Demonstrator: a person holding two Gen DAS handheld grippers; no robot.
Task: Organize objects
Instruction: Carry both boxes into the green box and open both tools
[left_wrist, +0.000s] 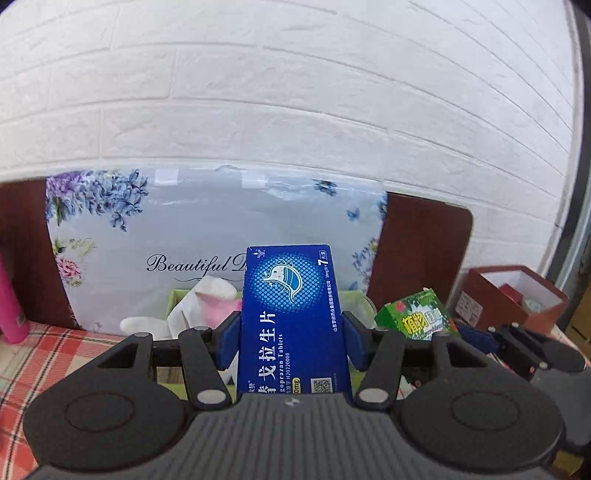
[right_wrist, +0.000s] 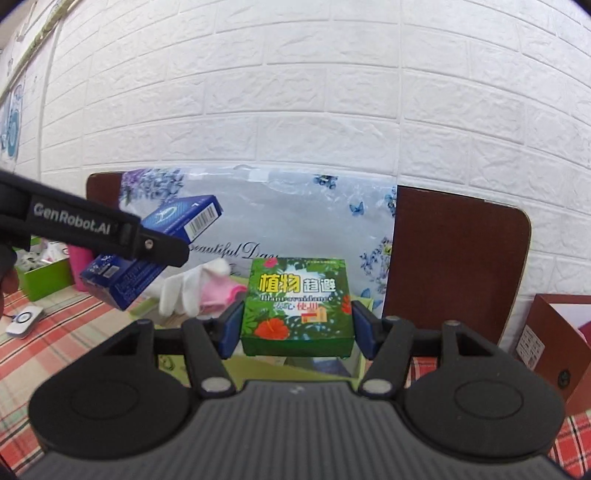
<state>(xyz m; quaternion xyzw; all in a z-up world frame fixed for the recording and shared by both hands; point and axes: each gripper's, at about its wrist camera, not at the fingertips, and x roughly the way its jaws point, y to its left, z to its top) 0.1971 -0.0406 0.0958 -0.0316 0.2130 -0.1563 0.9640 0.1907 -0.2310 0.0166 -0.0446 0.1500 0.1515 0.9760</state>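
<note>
Left wrist view first: the left gripper (left_wrist: 291, 341) is clamped on a tall blue cardboard tablet box (left_wrist: 291, 321), its blue pads pressing both long sides, and the box stands upright between them, held up off the checked red tablecloth (left_wrist: 44, 354) on the counter. Right behind it sits a lime-green open box (left_wrist: 177, 299) with a white glove (left_wrist: 207, 295) and something pink flopped over its rim. Off to the right there's a dark red open gift box (left_wrist: 513, 295) with a white lining; a few small things are inside, too small to make out. Far left edge, a pink bottle (left_wrist: 11, 310).

Right wrist view: the right gripper (right_wrist: 297, 323) is clamped on a square green cardboard box with flower print (right_wrist: 295, 306), pads tight on its left and right sides, lid facing up, lifted above the lime-green box. The left gripper comes in from the left holding the blue box tilted. A second lime-green open box (right_wrist: 44, 277) sits at far left, contents unclear. A small white device (right_wrist: 24, 319) lies on the cloth.
</note>
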